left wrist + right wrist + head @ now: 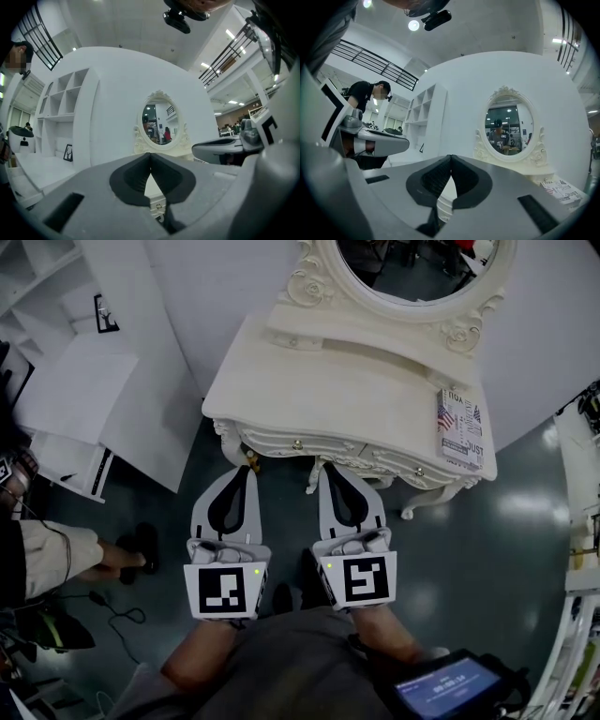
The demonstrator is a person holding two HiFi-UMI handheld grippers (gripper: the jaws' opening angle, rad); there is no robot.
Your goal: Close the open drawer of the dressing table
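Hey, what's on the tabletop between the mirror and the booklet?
Nothing. In the head view the tabletop is bare between the mirror and the booklet.

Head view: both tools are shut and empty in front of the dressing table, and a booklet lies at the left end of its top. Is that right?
No. The booklet lies at the right end of the dressing table top, as the head view shows. The rest stands: the left tool and the right tool are shut and empty in front of it.
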